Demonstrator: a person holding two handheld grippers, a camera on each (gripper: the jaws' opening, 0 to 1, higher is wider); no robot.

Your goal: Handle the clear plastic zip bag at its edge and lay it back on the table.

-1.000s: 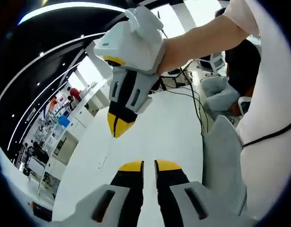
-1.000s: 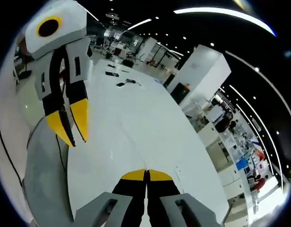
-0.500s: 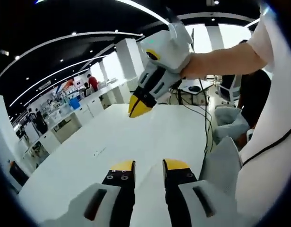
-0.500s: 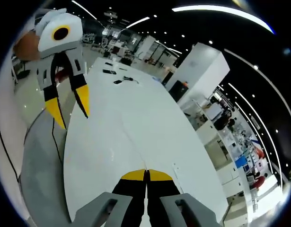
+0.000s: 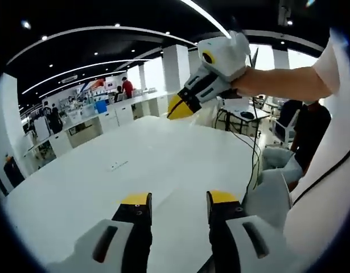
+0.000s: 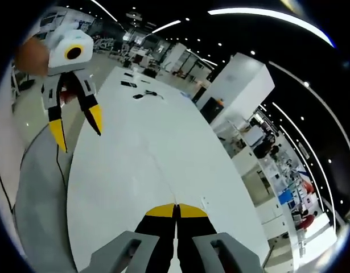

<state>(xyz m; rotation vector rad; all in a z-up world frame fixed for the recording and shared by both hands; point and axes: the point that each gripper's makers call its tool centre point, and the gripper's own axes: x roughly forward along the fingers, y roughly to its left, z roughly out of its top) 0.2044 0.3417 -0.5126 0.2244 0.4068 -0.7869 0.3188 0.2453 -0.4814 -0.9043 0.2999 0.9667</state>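
Your right gripper (image 6: 176, 206) has its jaws pressed together low over the desk (image 6: 135, 131). A faint line, probably the clear zip bag (image 6: 161, 170) edge, runs straight ahead from them. Your left gripper (image 5: 175, 198) is parted, empty and farther off.

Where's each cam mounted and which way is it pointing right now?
Left gripper view: rides the left gripper, faces across the white table; fingers parted, person's forearm holds the right gripper.
Right gripper view: rides the right gripper, looks down the table; fingers together.
Shared: table, each other's gripper.
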